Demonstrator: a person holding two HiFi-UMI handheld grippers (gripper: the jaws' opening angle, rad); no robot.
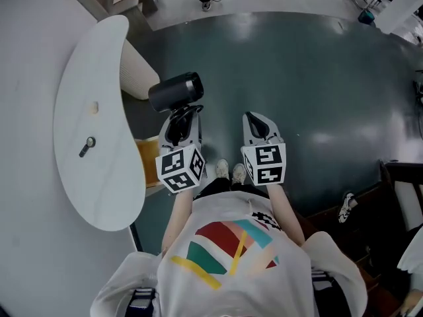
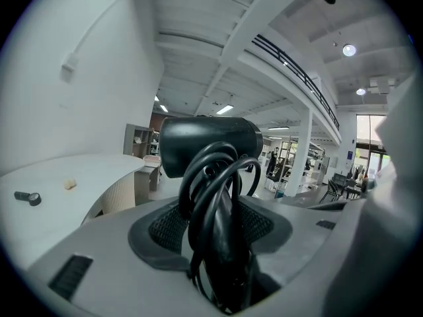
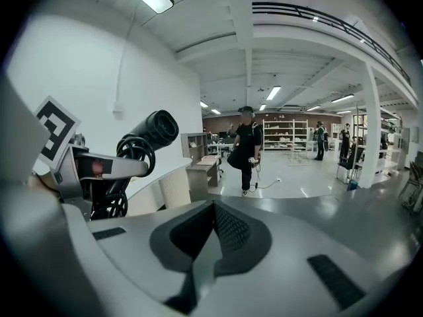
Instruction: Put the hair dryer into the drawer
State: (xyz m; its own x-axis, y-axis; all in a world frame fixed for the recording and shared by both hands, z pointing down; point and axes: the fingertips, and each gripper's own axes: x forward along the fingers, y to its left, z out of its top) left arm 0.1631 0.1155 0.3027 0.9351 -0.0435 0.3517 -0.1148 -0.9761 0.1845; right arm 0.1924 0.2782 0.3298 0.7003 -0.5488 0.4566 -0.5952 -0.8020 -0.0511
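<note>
Left tool [image 1: 180, 123] clamps 1 hair dryer [image 1: 176, 91]; right tool [image 1: 259, 121] closed, empty.

White curved table [image 1: 99, 190] with a small dark piece [image 1: 87, 145] and a pale scrap [image 1: 94, 108], beside dark glossy floor [image 1: 310, 78]

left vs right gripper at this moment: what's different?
Load: the left gripper is clamped on the hair dryer, by its handle and coiled cord; the right gripper holds nothing.
Jaws: the left gripper's jaws stand apart round the handle; the right gripper's jaws are closed together.
Shared: both are held out side by side over the dark floor, pointing ahead.
</note>
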